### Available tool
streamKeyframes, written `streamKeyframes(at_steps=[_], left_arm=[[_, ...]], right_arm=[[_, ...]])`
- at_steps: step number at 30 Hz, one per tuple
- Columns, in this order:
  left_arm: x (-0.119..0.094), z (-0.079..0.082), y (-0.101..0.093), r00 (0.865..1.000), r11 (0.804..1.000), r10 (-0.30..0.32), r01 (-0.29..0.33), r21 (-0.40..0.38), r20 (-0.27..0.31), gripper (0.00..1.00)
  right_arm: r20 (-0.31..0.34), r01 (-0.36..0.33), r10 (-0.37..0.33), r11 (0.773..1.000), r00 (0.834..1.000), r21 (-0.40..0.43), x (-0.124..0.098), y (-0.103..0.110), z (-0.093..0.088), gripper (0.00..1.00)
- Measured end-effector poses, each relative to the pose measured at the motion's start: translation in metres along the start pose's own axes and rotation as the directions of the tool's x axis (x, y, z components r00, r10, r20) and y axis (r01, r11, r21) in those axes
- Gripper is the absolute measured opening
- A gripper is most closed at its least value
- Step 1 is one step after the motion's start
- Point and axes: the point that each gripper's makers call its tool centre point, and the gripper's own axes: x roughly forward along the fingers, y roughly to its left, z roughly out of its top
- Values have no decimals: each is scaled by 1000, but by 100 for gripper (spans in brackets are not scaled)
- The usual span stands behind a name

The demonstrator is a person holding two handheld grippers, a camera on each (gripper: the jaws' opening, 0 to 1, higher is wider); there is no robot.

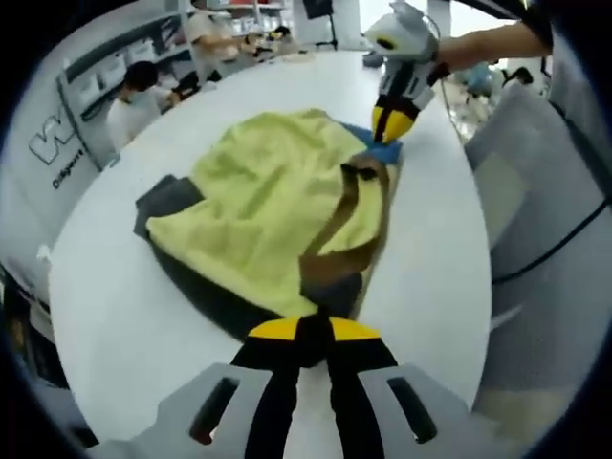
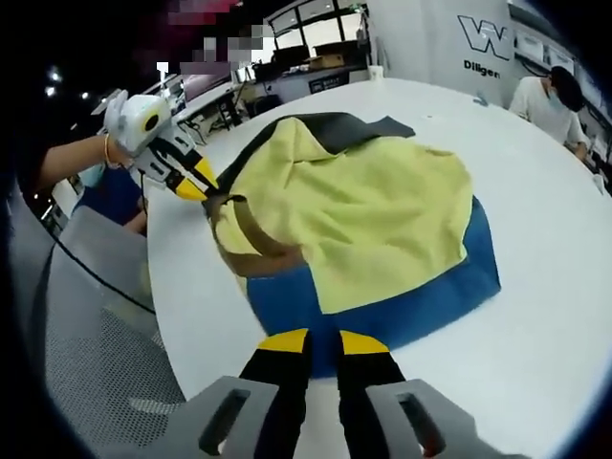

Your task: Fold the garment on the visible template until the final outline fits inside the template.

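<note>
While spread flat on the white counter [image 2: 535, 249], yellow garment [image 2: 373, 215] covers the blue template [image 2: 421, 301]; left claw [image 1: 311, 335] pinching its near brown edge, right claw [image 2: 323, 339] pressed together at the template's rim

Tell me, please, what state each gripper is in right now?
Left gripper: shut on the yellow cloth garment edge.
Right gripper: shut on the garment's edge.
</note>
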Motion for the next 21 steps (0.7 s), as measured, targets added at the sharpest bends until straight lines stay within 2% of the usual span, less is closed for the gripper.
streamKeyframes(at_steps=[11,15,21], left_arm=[[8,-6,-4,999,999,-41,41,-26,-11,9],[11,-8,-6,999,997,-52,52,-59,-8,8],[11,-8,-8,999,991,-48,48,-122,7,7]], right_arm=[[8,11,-10,999,1000,-48,0,0,1,7],[7,-1,1,998,1000,-64,2,2,2,10],[-7,6,-6,997,1000,-75,4,3,1,8]])
